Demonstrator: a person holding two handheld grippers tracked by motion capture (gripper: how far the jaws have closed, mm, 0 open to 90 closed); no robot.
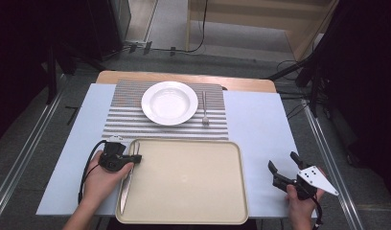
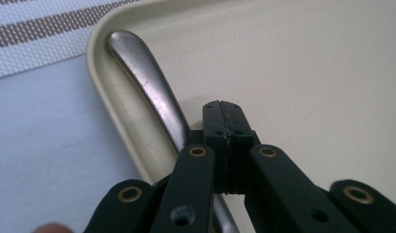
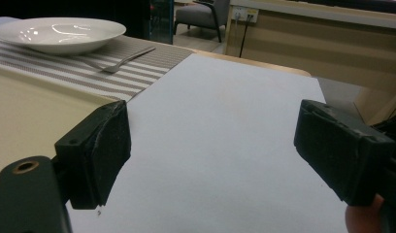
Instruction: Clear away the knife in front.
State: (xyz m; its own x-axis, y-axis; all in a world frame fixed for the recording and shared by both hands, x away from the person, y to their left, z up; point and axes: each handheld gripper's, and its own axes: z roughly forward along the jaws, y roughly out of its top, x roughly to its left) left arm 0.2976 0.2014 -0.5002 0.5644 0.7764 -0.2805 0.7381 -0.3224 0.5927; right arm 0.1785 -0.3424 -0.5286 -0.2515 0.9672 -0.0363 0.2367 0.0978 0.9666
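Observation:
A metal knife (image 1: pixel 125 189) lies along the left inner edge of the beige tray (image 1: pixel 193 211). Its rounded handle (image 2: pixel 142 73) points toward the striped placemat. My left gripper (image 1: pixel 136 158) hovers over the knife's handle end, and its jaws are shut with nothing between them. In the left gripper view the closed tips of the left gripper (image 2: pixel 224 114) sit just right of the handle, above the tray floor. My right gripper (image 1: pixel 283 161) rests at the table's right side, right of the tray. The right gripper (image 3: pixel 213 141) is open over bare white surface.
A white plate (image 1: pixel 169 102) sits on a striped placemat (image 1: pixel 131 122) behind the tray, with a fork (image 1: pixel 204 109) to its right. The plate (image 3: pixel 60 34) and the fork (image 3: pixel 121 60) also appear far off in the right gripper view. The white table cover (image 1: pixel 260 124) spreads on both sides.

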